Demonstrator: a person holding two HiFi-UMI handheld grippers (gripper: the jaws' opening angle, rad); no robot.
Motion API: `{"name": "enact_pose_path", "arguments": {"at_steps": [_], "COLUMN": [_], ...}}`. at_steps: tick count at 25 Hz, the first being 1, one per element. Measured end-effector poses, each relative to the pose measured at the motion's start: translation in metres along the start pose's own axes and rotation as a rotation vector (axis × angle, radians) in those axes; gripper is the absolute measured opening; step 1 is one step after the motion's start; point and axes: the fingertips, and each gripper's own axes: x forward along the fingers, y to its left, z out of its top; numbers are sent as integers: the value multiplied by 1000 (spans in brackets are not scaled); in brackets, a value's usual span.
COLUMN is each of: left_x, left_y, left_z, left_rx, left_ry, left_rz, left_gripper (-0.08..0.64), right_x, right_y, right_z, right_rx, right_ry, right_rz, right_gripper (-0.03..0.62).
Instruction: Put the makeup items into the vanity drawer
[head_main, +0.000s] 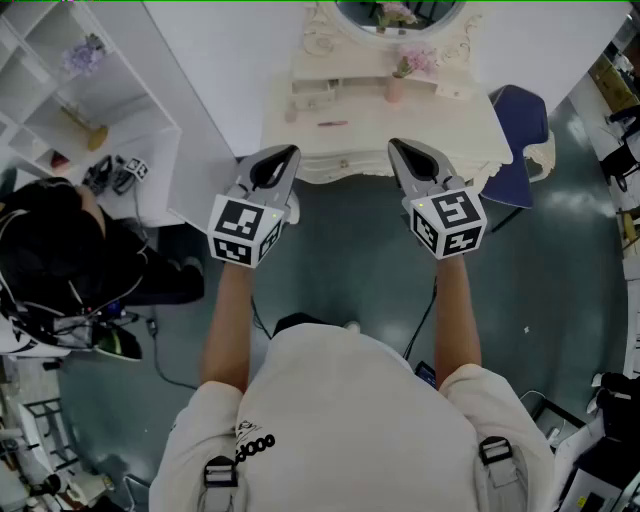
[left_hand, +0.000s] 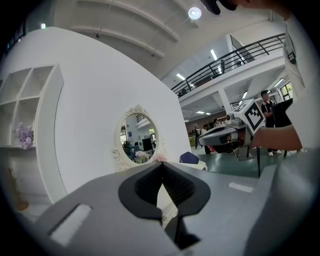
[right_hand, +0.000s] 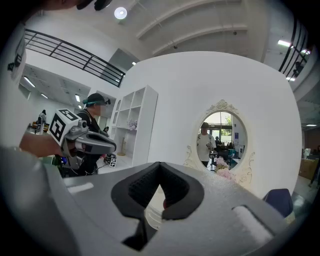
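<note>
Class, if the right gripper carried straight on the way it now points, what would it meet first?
Probably the front edge of the vanity, just ahead of the shut right gripper; its height is unclear, so it may pass over the top.

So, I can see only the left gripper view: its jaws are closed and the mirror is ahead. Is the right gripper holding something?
Observer: No. In the right gripper view the right gripper is shut, with nothing between its jaws.
Operator: My gripper body hides the vanity top. Is any makeup there?
Observer: The head view shows a thin reddish item lying on the vanity, left of a small pink vase. It is too small to name.
Operator: Is anybody near?
Observer: Yes, a person in black is at the left, beside the white shelf.
</note>
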Motion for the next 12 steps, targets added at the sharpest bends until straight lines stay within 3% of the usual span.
{"name": "enact_pose_path", "arguments": {"at_steps": [12], "left_x": [22], "left_y": [6], "left_z": [-2], "left_rx": [-5], "left_ry": [1], "left_rz": [30], "left_gripper": [18], "right_x": [10], "right_y": [-13], "right_z": [0], "right_rx": [45], "right_ry": [-64], "right_rz": [88], "right_gripper": [2]}}
